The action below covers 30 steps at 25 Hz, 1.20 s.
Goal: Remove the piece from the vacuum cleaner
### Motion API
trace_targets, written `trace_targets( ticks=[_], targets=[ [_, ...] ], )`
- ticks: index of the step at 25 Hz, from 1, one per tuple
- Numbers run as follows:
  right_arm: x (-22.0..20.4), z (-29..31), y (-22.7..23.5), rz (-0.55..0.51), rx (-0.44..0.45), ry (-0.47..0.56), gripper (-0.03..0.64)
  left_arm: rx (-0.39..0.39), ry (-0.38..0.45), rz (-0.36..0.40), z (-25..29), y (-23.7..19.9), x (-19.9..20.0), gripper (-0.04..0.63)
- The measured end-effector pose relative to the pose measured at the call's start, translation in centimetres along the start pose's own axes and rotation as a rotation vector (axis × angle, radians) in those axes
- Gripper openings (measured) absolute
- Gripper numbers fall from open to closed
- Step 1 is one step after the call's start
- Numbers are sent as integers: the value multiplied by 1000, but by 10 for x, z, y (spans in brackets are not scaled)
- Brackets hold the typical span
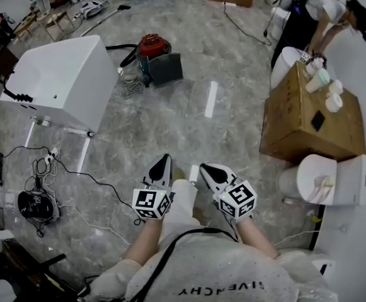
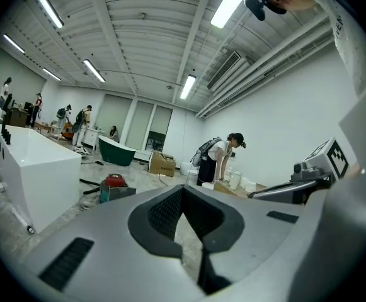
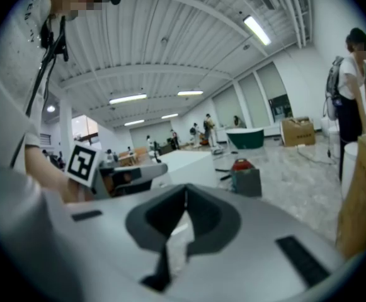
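Well short of the vacuum cleaner, both grippers shut and empty

Head view: the left gripper (image 1: 163,160) and right gripper (image 1: 205,168) are held side by side close to the wearer's body, pointing forward over bare floor (image 1: 189,124). Each pair of fingers is pressed together with nothing in it, which suits carrying them across the room rather than working. The vacuum cleaner (image 1: 152,45), a red-topped canister, stands on the floor far ahead and slightly left, well apart from both grippers. A dark grey box (image 1: 165,68) sits just beside it, and a black hose (image 1: 121,46) trails left toward a white bathtub (image 1: 63,74). At the right a cardboard box (image 1: 308,115) serves as a stand for some cups, and a person (image 1: 324,11) bends over beyond it. Which piece is to come off cannot be made out from here; the machine shows too small.

Left gripper view: the fingers (image 2: 162,212) meet along a closed seam, empty. The vacuum cleaner (image 2: 113,182) shows far off at the left, partly covered by the grey box.

Right gripper view: its fingers (image 3: 205,216) are likewise fully together, holding nothing. The vacuum cleaner (image 3: 240,165) sits beyond them, right of centre, its lower body hidden behind the box. By my judgement, an approach must come first.
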State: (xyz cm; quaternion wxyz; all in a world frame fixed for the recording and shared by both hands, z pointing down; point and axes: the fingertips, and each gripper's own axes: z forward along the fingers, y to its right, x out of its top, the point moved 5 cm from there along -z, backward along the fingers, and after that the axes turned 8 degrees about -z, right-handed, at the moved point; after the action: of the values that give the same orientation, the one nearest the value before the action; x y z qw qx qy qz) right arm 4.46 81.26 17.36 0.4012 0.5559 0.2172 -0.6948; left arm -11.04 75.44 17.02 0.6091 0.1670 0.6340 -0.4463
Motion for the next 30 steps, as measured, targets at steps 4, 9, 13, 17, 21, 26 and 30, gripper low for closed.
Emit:
trace_targets(
  ticks=[4, 9, 13, 17, 21, 26, 30],
  targets=[
    [11, 30, 26, -11, -1, -4, 14, -12, 5, 2, 36, -20, 11, 23],
    [34, 75, 57, -46, 26, -8, 14, -18, 1, 1, 81, -49, 29, 23],
    [50, 113, 82, -48, 25, -14, 14, -23, -10, 21, 114, -74, 47, 23],
    [61, 150, 105, -39, 12, -16, 14, -22, -22, 23, 143, -103, 61, 23],
    [71, 183, 127, -34, 7, -21, 14, -28, -29, 19, 169, -129, 71, 23],
    [83, 217, 146, -34, -5, -15, 15, -38, -37, 21, 196, -156, 81, 23],
    [89, 236, 158, -38, -6, -17, 15, -41, -30, 18, 212, -169, 90, 23]
  ],
)
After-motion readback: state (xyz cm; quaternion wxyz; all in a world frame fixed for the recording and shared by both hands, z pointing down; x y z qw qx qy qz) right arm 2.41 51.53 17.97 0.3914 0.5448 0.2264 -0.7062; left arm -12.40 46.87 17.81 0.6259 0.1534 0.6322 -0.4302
